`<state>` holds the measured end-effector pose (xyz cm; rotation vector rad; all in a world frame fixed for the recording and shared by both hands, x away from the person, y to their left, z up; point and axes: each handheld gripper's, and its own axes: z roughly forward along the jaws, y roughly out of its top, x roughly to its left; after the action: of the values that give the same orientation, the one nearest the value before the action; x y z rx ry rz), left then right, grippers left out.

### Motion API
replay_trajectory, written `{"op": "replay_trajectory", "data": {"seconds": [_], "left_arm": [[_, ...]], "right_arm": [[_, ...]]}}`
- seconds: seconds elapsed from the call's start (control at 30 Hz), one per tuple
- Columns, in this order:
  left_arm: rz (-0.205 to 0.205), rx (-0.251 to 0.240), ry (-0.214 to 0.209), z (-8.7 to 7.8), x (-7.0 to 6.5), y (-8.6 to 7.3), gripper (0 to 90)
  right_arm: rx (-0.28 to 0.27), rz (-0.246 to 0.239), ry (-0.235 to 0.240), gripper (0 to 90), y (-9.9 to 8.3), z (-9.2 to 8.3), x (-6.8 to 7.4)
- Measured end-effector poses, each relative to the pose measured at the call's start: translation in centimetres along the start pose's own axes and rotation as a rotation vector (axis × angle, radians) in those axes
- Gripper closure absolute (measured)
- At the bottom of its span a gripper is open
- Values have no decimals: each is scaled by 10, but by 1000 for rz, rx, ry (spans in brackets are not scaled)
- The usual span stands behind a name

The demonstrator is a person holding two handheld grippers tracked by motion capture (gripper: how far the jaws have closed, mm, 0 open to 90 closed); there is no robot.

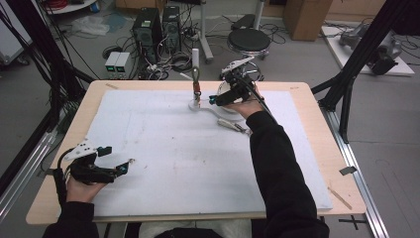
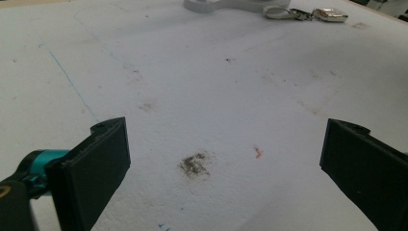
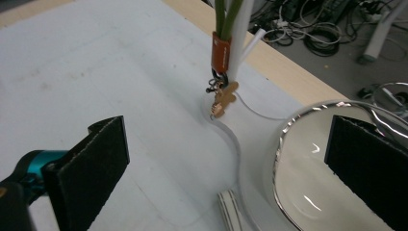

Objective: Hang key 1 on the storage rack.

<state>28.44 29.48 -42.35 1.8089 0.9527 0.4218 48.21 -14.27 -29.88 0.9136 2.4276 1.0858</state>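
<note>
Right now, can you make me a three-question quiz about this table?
1. Where is the little charm?
A. In the left claw
B. Hanging by the white stand
C. On the floor

2. What colour is the strap above the charm?
A. Blue
B. Pink
C. Orange

3. How is the left claw?
A. Open, with nothing between its jaws
B. Shut on a key ring
C. Shut on a cable

Answers:
1 B: the charm dangles beside the white stand at the far side of the white board.
2 C: the strap is orange.
3 A: the left claw has its jaws wide apart over bare board.
</note>
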Motion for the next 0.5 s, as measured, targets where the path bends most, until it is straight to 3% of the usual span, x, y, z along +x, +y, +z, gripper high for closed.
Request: {"op": "replay_trajectory", "data": {"seconds": [0.13,0.2,0.33,0.5], "left_arm": [[-3,-1,-4,0,0,0,39],[-1,-2,-5,0,-1,1,39],[-3,-2,-6,1,-1,1,39],[-2,-3,-4,0,-1,1,39]], "right_arm": [[-18,9,-15,8,-14,-8,-4],[15,5,-26,8,-18,-9,-7],[-4,27,-24,8,-28,-14,-14],[18,41,-37,8,-46,-15,-20]]}}
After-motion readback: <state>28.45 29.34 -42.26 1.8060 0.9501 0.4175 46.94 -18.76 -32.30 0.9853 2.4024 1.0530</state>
